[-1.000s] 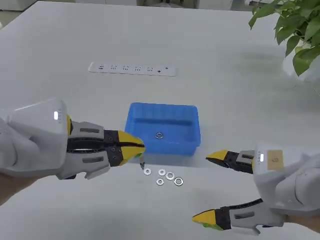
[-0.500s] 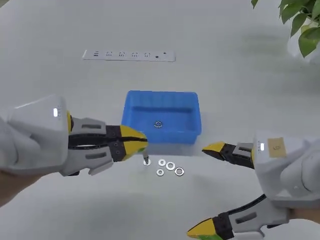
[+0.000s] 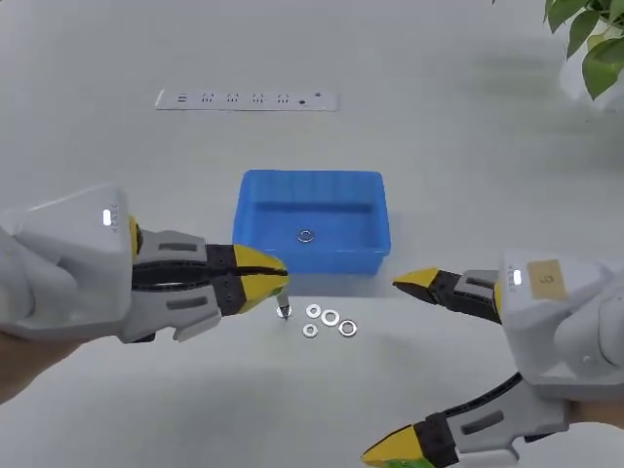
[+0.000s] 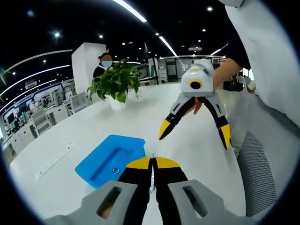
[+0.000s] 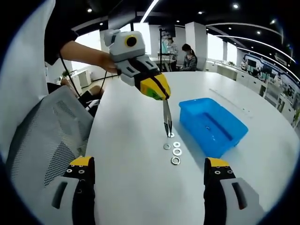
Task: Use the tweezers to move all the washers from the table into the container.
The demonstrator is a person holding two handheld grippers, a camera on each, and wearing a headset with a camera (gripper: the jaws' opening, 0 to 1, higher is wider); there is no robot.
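My left gripper (image 3: 281,283) is shut on thin metal tweezers (image 3: 283,304), which point down at the table. Their tip touches the leftmost washer (image 3: 284,312) of several small steel washers (image 3: 331,318) lying just in front of the blue container (image 3: 312,185). One washer (image 3: 305,235) lies inside the container. In the right gripper view the tweezers (image 5: 167,117) hang from the left gripper (image 5: 157,91) with their tip at a washer (image 5: 171,135). I cannot tell whether the tips grip it. My right gripper (image 3: 390,368) stands open to the right of the washers, holding nothing.
A white power strip (image 3: 247,99) lies on the table beyond the container. A leafy plant (image 3: 595,39) stands at the far right. A mesh chair (image 4: 262,164) sits at the table's near edge. People stand in the background (image 5: 190,56).
The tweezers' tip has come down and right onto the leftmost washer. The right gripper stays open. My head camera has tilted, so the whole scene has slid up the picture.
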